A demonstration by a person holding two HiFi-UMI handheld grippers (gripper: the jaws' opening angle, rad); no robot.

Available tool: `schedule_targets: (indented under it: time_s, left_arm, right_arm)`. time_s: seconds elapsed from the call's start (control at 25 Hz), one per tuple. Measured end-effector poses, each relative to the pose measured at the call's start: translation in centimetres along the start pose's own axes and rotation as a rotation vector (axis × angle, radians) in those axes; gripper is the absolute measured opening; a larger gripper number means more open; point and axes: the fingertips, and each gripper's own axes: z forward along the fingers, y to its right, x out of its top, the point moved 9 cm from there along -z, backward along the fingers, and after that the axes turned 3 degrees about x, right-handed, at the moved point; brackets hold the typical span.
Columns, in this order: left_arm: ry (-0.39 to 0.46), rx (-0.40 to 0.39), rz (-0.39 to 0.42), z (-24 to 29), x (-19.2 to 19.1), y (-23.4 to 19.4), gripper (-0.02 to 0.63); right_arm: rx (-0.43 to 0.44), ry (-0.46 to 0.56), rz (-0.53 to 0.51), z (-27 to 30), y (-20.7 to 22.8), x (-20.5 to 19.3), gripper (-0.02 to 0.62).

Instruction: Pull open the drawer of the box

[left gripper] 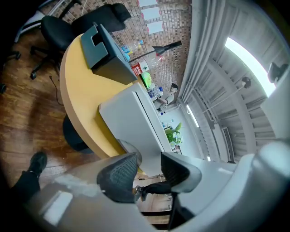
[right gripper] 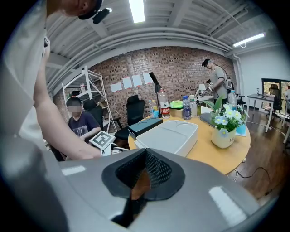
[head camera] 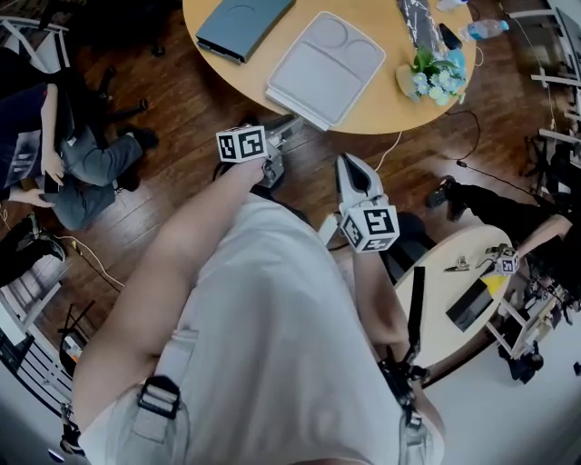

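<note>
Left tool (left gripper: 149, 174) — mesh-textured pads (left gripper: 118, 174) apart, seemingly empty

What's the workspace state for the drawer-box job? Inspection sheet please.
Surface: round wooden table, bare near its edge.
Job's things: pale grey box at the table edge; nothing seen pulled out of it.
Clutter: dark box, flower vase, bottle on the table.
Grippers: left gripper fingers apart, empty, aimed at the box; right gripper fingers together, empty.
Cables: white cable and black cable on the floor.
Surroundings: seated person at left, small round table at right.
</note>
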Motion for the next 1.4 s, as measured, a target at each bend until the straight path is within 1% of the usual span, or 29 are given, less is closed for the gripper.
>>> schedule_targets:
  time_s: [0.12, 0.32, 0.48, 0.52, 0.6, 0.84, 0.92, 1.0, 1.16, 1.2, 1.28, 1.32, 1.4]
  left_arm:
    - [-0.002, -0.026, -0.027, 0.2, 0.1, -0.4, 0.187]
    - [0.019, -0.107, -0.115, 0.4, -0.3, -1.0, 0.195]
    - [0.016, -0.149, -0.139, 0.5, -0.2, -0.9, 0.202]
    - [0.016, -0.167, -0.146, 0.4, -0.1, -0.8, 0.228]
    - [0.017, -0.194, -0.157, 0.5, 0.1, -0.7, 0.238]
    - [0.032, -0.207, -0.18, 1.0, 0.8, -1.3, 0.238]
    - [0.031, -0.213, -0.189, 1.1, 0.9, -1.3, 0.235]
    - [0.03, -0.218, -0.2, 1.2, 0.8, -1.4, 0.202]
    - [0.024, -0.235, -0.238, 1.3, 0.8, -1.5, 0.186]
    - [0.025, -0.257, -0.262, 1.4, 0.8, -1.2, 0.182]
    - [0.037, -0.342, -0.33, 1.6, 1.0, 0.1, 0.173]
    - [0.036, -0.339, -0.338, 1.6, 0.9, 0.1, 0.17]
    - [0.02, -0.242, -0.305, 1.1, 0.4, -1.0, 0.169]
  right_arm:
    - [-0.019, -0.001, 0.009, -0.1, 0.1, 0.1, 0.008]
    - [-0.031, -0.008, 0.014, 0.2, 0.3, -0.1, 0.006]
    - [-0.029, -0.01, 0.022, 0.6, 0.1, 0.1, 0.008]
    - [-0.03, -0.009, 0.026, 0.8, 0.0, 0.2, 0.008]
    - [-0.029, -0.01, 0.029, 1.1, -0.1, 0.4, 0.008]
    - [-0.022, -0.017, 0.02, 1.9, -0.2, 0.6, 0.008]
    - [-0.024, -0.018, 0.021, 2.0, -0.3, 0.7, 0.008]
    - [-0.025, -0.018, 0.02, 2.0, -0.4, 0.8, 0.008]
    - [-0.028, -0.019, 0.021, 2.1, -0.4, 0.7, 0.008]
    - [-0.029, -0.02, 0.021, 2.1, -0.5, 0.6, 0.008]
    - [-0.026, -0.023, 0.017, 2.2, -0.7, 0.6, 0.008]
    - [-0.024, -0.022, 0.016, 2.3, -0.8, 0.6, 0.008]
    - [-0.017, -0.018, 0.016, 2.5, -1.0, 0.7, 0.008]
